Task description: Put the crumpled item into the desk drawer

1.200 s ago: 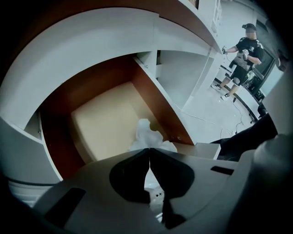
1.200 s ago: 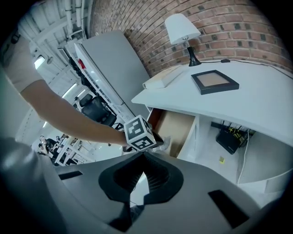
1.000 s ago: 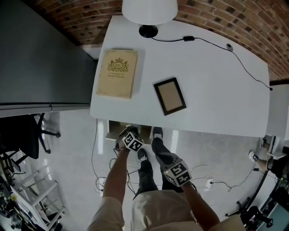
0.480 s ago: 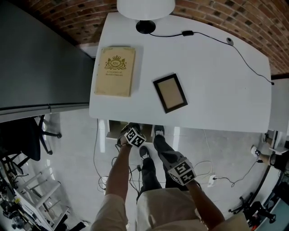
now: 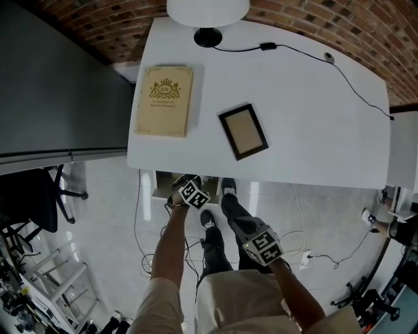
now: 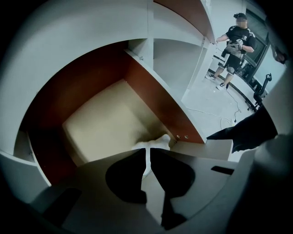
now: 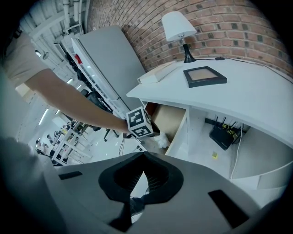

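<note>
1. Pinched in almost-closed left gripper (image 6: 149, 151): white crumpled paper wad (image 6: 158, 141), inside open brown-walled desk drawer (image 6: 98, 119).
2. Projects ahead of tips, at drawer's near corner.
3. Right gripper (image 7: 143, 161) closed, empty, outside drawer.

Head cam sits high over the white desk (image 5: 313, 117), pointing almost straight down, far enough off that the whole top fits in, from the lamp (image 5: 208, 10) to the front edge. Left gripper cam is right up against the open drawer (image 6: 105, 123), looking down into it past its own jaws (fisheye, so everything bends). Right gripper cam hangs low and further out on the desk's front side, facing up and across at it. It shares the lamp and picture frame (image 5: 243, 132) with the head cam, and the drawer with the crumpled item (image 6: 153, 142) with the left one.
</note>
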Motion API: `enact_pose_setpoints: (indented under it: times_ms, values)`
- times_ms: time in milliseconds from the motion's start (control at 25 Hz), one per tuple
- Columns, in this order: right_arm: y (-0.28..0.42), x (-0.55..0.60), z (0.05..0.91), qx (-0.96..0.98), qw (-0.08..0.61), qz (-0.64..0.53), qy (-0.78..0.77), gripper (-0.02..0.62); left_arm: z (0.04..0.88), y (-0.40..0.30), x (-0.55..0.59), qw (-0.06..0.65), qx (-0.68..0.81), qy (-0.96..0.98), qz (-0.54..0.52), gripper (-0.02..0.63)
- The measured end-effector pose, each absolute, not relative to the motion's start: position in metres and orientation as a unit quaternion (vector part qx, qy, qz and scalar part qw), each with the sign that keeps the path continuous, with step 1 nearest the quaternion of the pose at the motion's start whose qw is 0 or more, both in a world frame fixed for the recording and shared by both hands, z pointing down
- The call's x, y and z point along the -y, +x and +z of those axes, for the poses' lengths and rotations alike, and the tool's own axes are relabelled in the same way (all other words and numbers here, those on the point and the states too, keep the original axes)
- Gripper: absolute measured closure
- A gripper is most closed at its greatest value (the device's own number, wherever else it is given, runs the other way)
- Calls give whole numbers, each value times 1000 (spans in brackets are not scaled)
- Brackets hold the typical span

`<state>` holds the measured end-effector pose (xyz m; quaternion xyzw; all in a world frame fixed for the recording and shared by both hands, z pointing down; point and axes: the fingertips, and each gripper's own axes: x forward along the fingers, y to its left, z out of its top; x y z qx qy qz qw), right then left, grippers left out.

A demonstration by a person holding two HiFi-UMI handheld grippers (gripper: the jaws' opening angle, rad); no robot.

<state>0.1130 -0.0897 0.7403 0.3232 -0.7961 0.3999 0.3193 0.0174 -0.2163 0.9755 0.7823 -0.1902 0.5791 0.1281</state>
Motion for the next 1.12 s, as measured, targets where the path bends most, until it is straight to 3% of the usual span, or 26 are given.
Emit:
enact_pose_setpoints:
  times_ms: [720,1120]
  values:
    - [80,60,730,800,315,384,336,577,920,-9,175,151,227,793,545,558]
    - [48,38,702,802,287,384,357,577,813,-37,133,200,333,809,441,558]
